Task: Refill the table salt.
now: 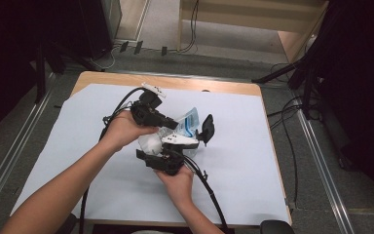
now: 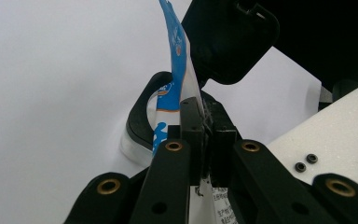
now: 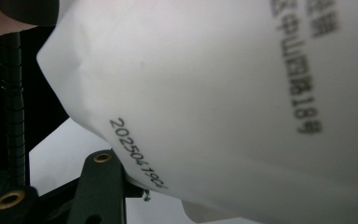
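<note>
Pouch (image 1: 191, 122), blue-and-white: left gripper (image 2: 204, 122) fingers are pinching its top edge, right gripper (image 1: 175, 146) fingers are clasping its body; tearing calls for opposed pulls.

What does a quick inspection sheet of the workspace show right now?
Surface: wooden table under a pale blue sheet.
Job's things: white-and-blue plastic pouch, lifted off the sheet between both tools.
Clutter: nothing seen.
Grippers: left tool shut on the pouch's edge; right tool at the pouch's white body, grip unclear.
Cables: black cables trail from both tools; more on the floor.
Surroundings: grey floor, dark stands, wooden furniture behind.
</note>
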The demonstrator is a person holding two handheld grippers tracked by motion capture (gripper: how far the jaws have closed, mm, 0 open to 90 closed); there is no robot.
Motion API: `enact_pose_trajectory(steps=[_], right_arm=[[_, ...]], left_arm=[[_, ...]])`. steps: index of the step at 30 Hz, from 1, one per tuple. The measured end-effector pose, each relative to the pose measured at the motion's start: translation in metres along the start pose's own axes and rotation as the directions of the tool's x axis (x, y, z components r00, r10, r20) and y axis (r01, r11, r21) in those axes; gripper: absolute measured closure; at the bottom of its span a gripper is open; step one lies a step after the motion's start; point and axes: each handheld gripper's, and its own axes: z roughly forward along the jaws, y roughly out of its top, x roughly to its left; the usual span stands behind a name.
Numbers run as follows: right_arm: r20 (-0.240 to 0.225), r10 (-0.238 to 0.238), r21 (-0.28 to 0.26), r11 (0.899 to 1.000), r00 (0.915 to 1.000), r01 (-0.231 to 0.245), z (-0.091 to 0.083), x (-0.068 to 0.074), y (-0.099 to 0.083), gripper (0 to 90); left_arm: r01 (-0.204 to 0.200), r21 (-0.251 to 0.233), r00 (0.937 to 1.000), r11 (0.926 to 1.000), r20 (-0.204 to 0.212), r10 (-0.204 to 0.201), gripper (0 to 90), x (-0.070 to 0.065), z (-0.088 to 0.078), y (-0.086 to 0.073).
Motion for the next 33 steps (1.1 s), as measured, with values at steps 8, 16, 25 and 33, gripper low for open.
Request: enact_pose_trajectory(steps=[8, 16, 25, 33], right_arm=[[0.005, -0.003, 0.003, 1.0, 1.0, 0.003, -0.0005, -0.0002, 0.0001, 50.7], [0.007, -0.006, 0.006, 1.0, 1.0, 0.006, -0.0007, -0.0006, 0.0004, 50.7], [0.009, -0.006, 0.003, 1.0, 0.9999, 0.006, -0.0005, -0.0009, 0.0006, 50.7], [0.009, -0.015, 0.007, 1.0, 0.9998, 0.015, -0.0003, -0.0008, 0.0008, 50.3]], left_arm=[[-0.001, -0.002, 1.0, 1.0, 0.006, 0.001, 88.7, -0.0008, 0.0006, 0.0001], [0.001, -0.005, 1.0, 1.0, 0.004, -0.001, 88.6, -0.0007, 0.001, 0.0002], [0.0, -0.01, 1.0, 0.9999, 0.001, 0.0, 88.6, -0.0005, 0.001, 0.0002], [0.002, -0.009, 1.0, 1.0, 0.001, -0.002, 88.7, -0.0002, 0.0011, 0.0002]])
